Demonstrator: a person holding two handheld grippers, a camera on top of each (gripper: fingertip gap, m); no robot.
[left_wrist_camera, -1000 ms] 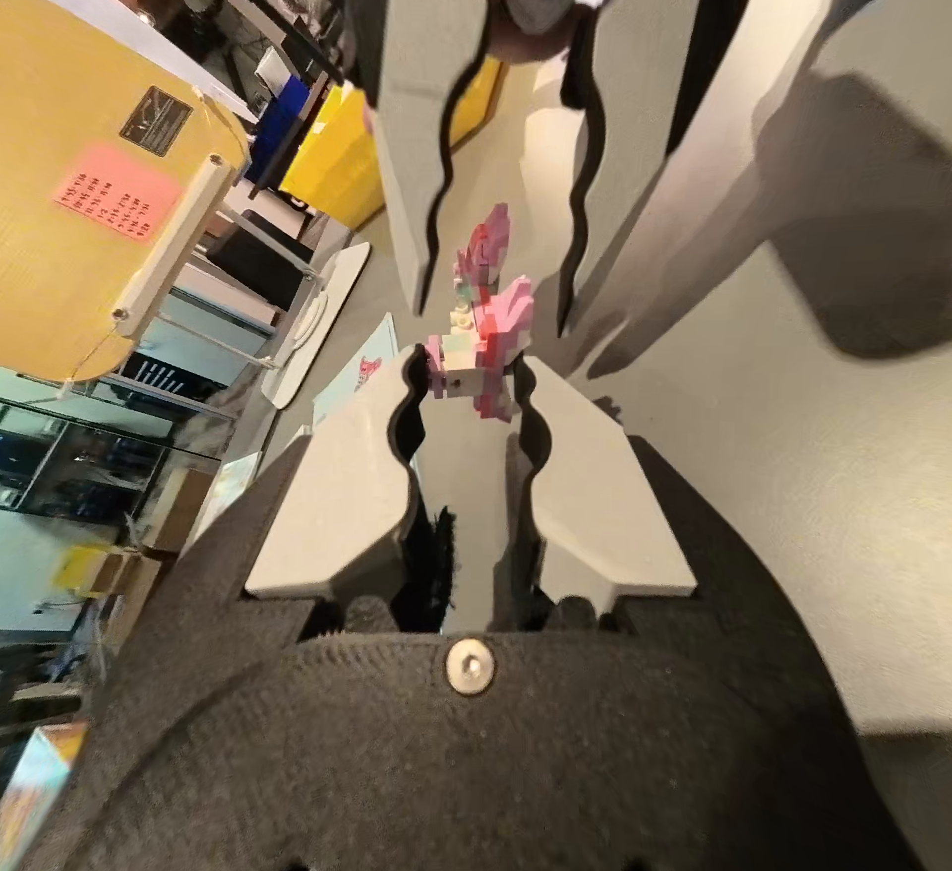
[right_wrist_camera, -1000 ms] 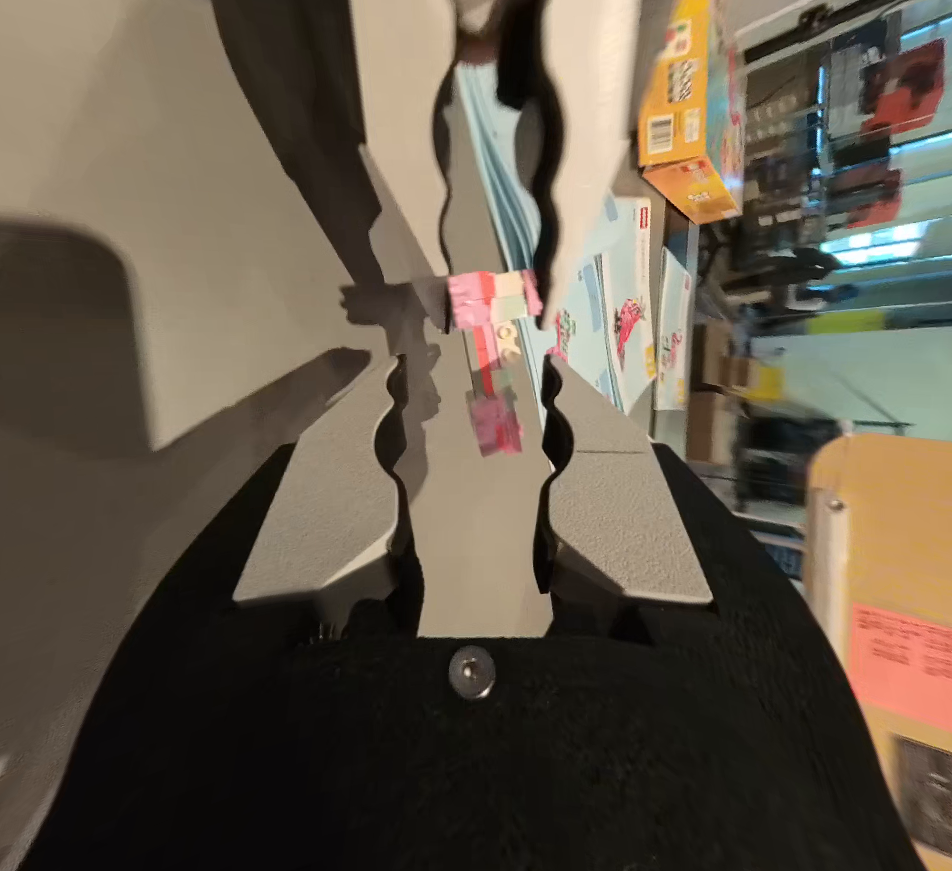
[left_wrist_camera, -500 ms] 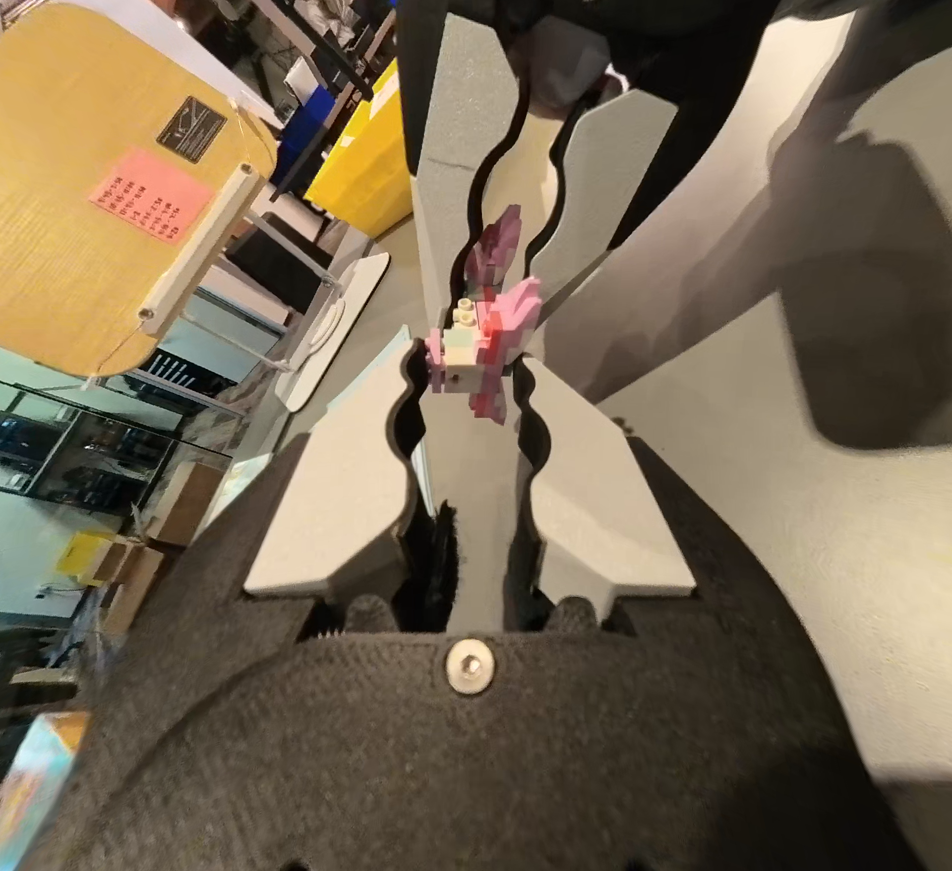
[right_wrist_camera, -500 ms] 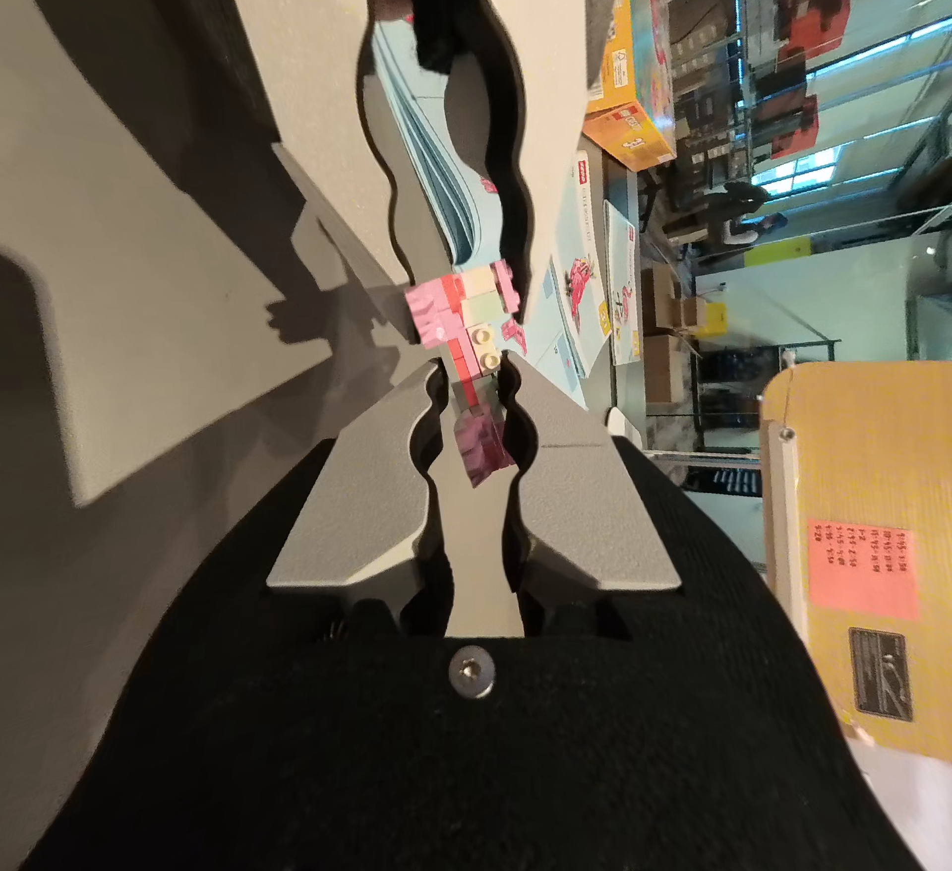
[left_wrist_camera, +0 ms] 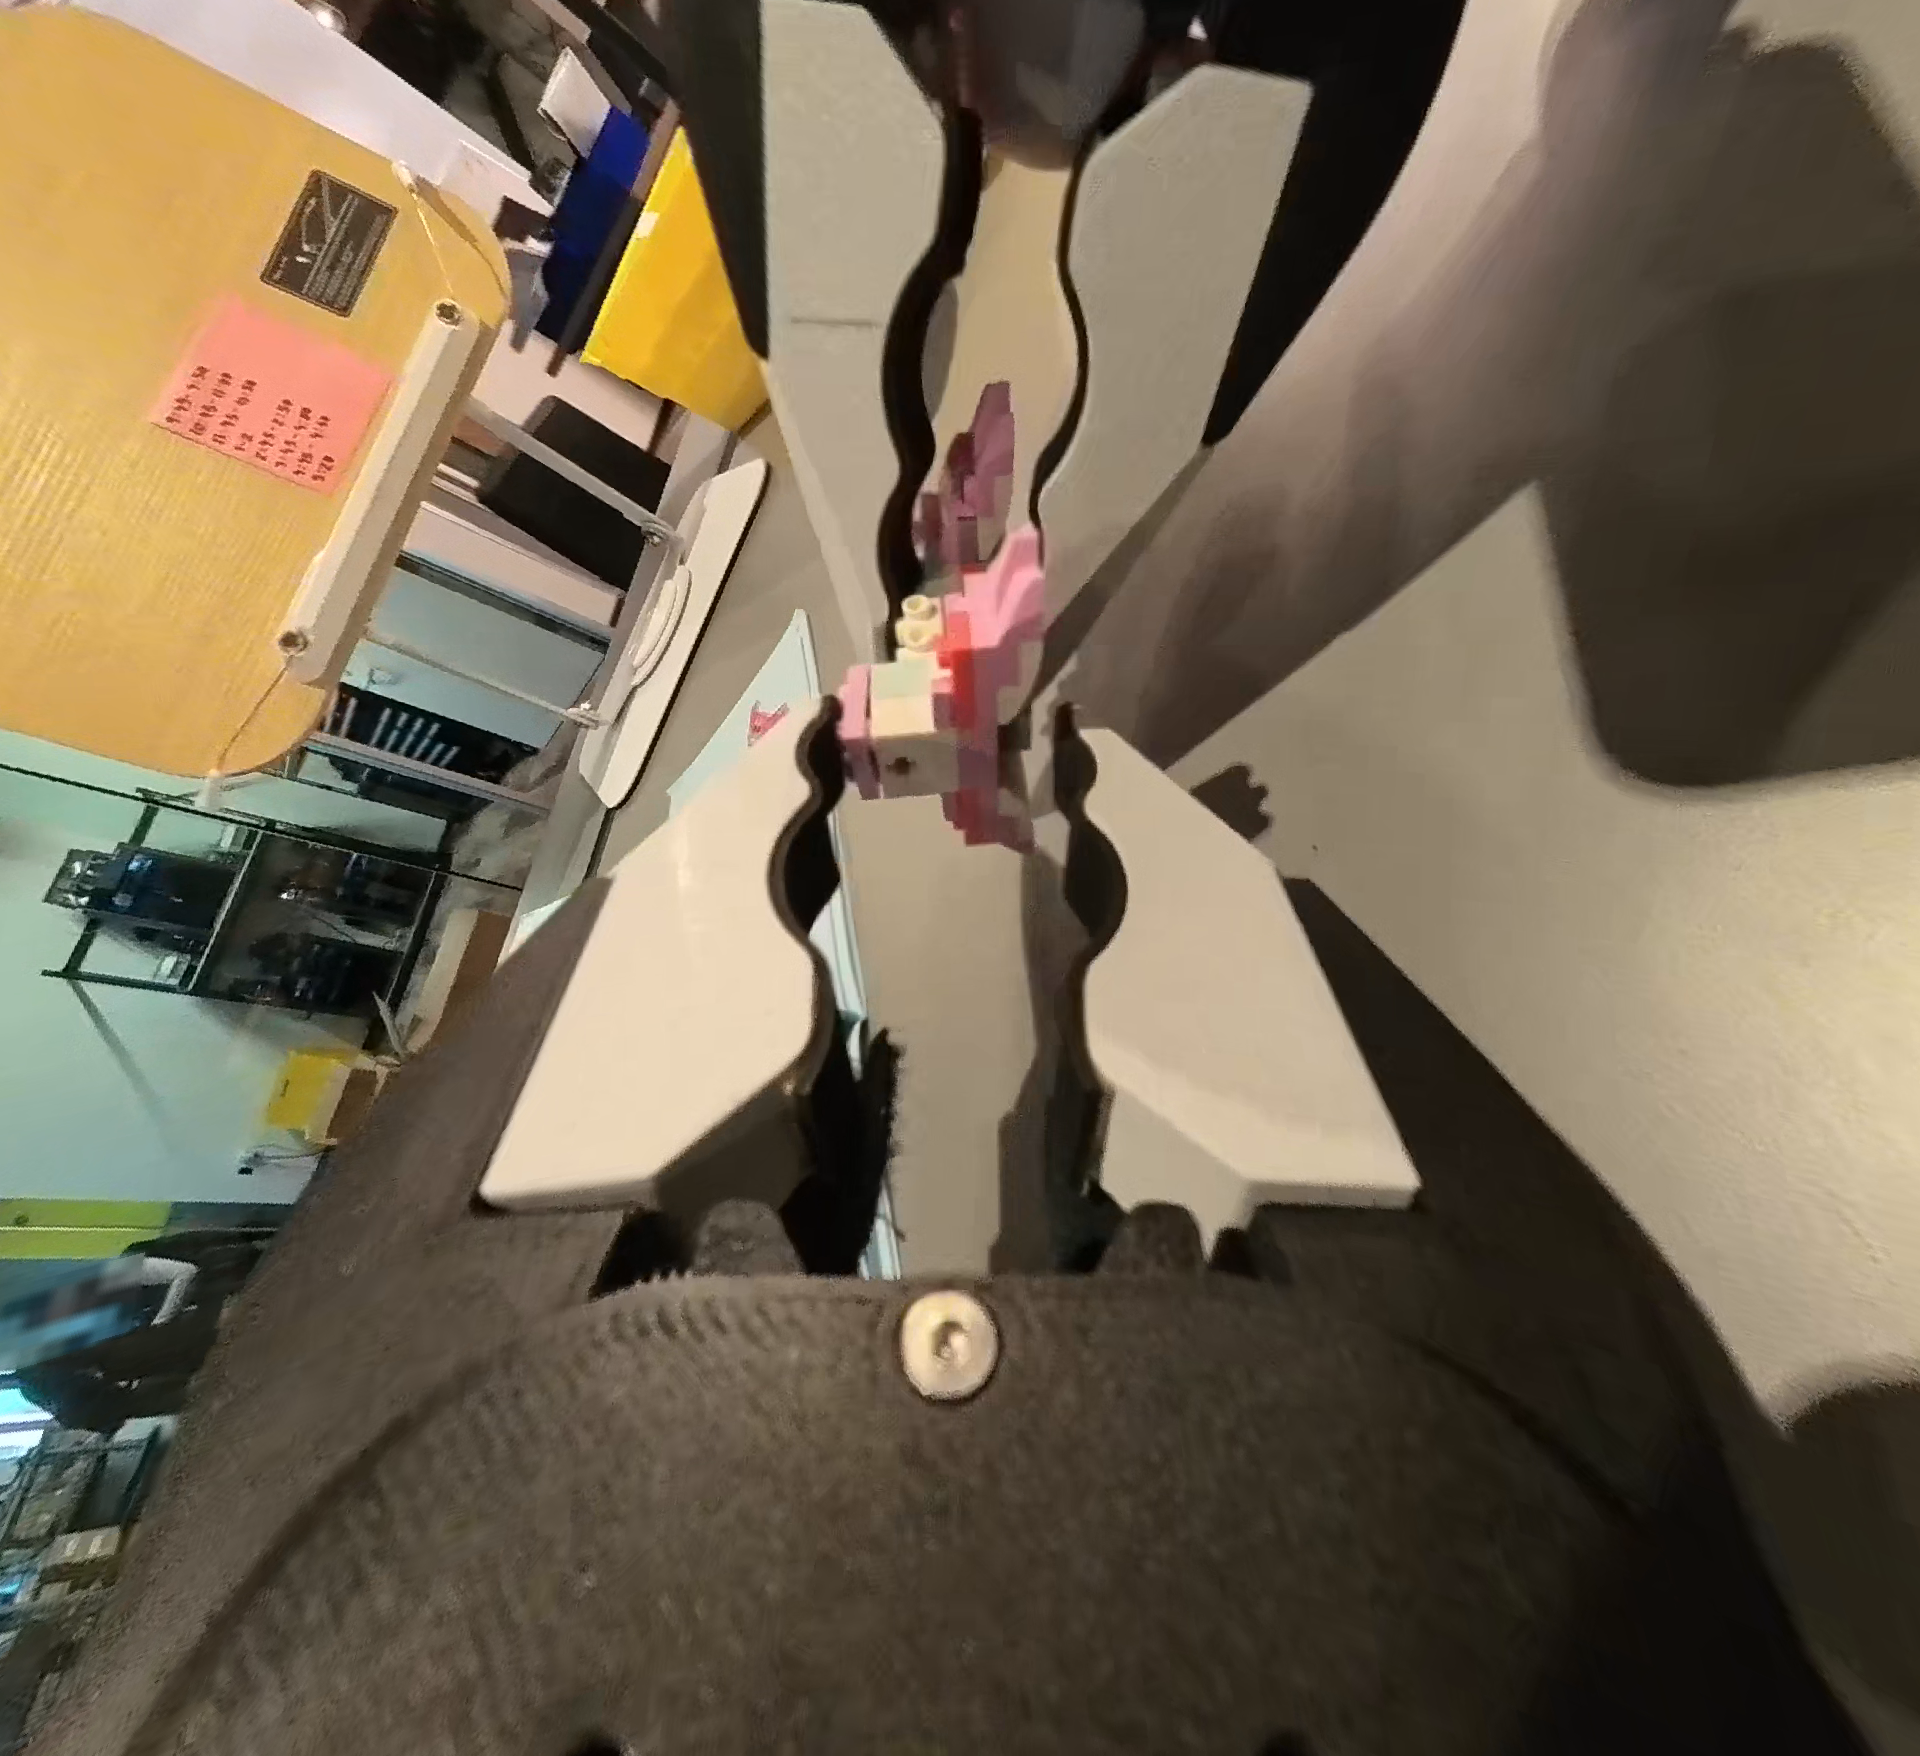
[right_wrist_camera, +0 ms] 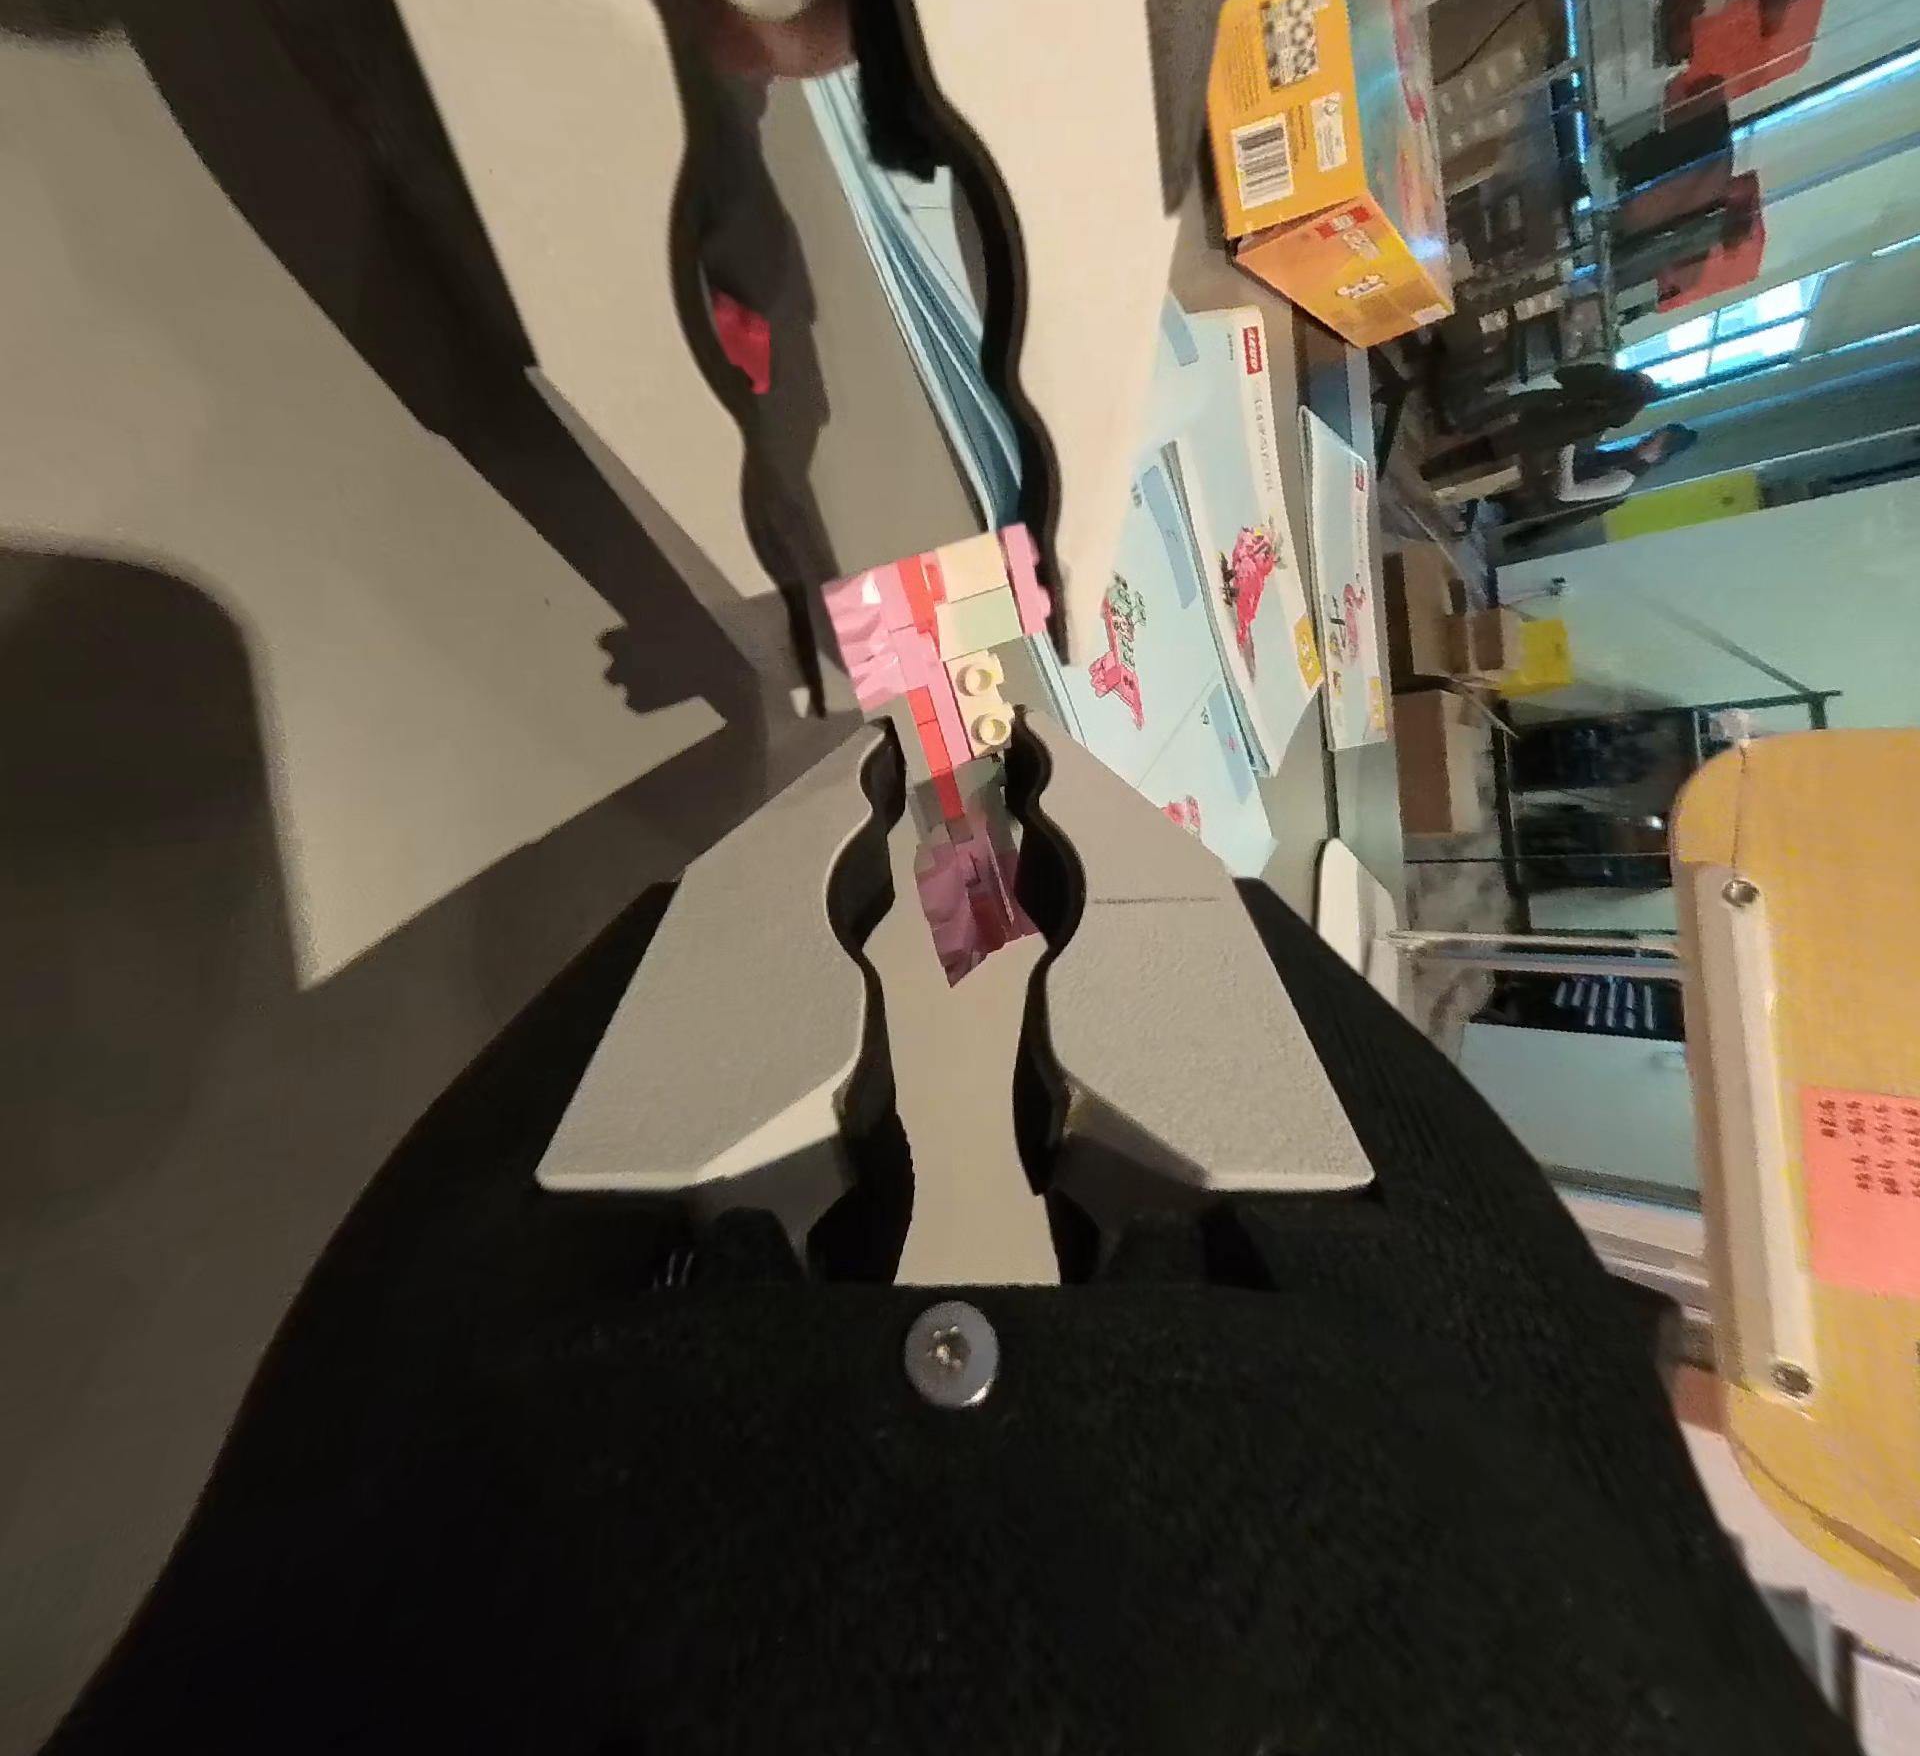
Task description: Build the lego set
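Observation:
A small pink, red and white lego model (left_wrist_camera: 940,719) is held in the air above the pale table (left_wrist_camera: 1610,1031), between two grippers that face each other. My left gripper (left_wrist_camera: 940,740) is shut on the model's white and pink block end. My right gripper (right_wrist_camera: 954,735) is shut on the narrow red and pink end of the model (right_wrist_camera: 935,657), and a darker pink part lies between its fingers. Each gripper shows at the top of the other's view: the right one (left_wrist_camera: 966,532) and the left one (right_wrist_camera: 935,667).
A loose red brick (right_wrist_camera: 743,345) lies on the table beyond the left gripper. Light blue instruction booklets (right_wrist_camera: 1236,584) and a yellow lego box (right_wrist_camera: 1320,96) lie to the right. A yellow wooden board (left_wrist_camera: 156,356) and yellow bin (left_wrist_camera: 675,293) stand off the table. Only a small space, under 4 cm, lies between the two pairs of fingers.
My right gripper was open and a little away from the model. It has moved in and closed on the model's narrow end. My left gripper has kept its hold.

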